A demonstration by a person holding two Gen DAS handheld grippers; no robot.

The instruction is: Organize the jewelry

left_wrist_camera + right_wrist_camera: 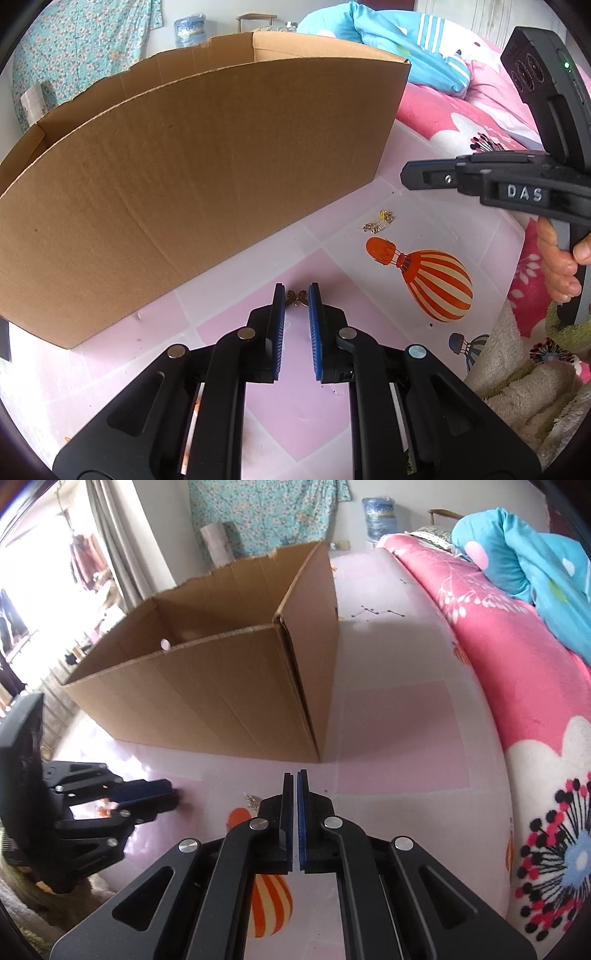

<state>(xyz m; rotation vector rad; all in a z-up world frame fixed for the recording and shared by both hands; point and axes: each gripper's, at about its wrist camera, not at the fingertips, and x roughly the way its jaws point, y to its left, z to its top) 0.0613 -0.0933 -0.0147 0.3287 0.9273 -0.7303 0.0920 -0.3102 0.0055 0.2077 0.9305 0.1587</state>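
My left gripper (297,295) stands partly open, its blue pads bracketing a small butterfly charm (297,297) on the pink mat (295,398), near the cardboard box (192,192); contact cannot be told. A gold trinket (377,222) lies farther right. My right gripper (295,780) is closed, empty.

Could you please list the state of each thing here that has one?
Left tongs: open, fingers either side of the butterfly charm.
Right tongs: shut, empty.
Butterfly charm: flat on the table, not yet gripped.
Gold piece: lying loose on the table, untouched.
Box: upright, top open.
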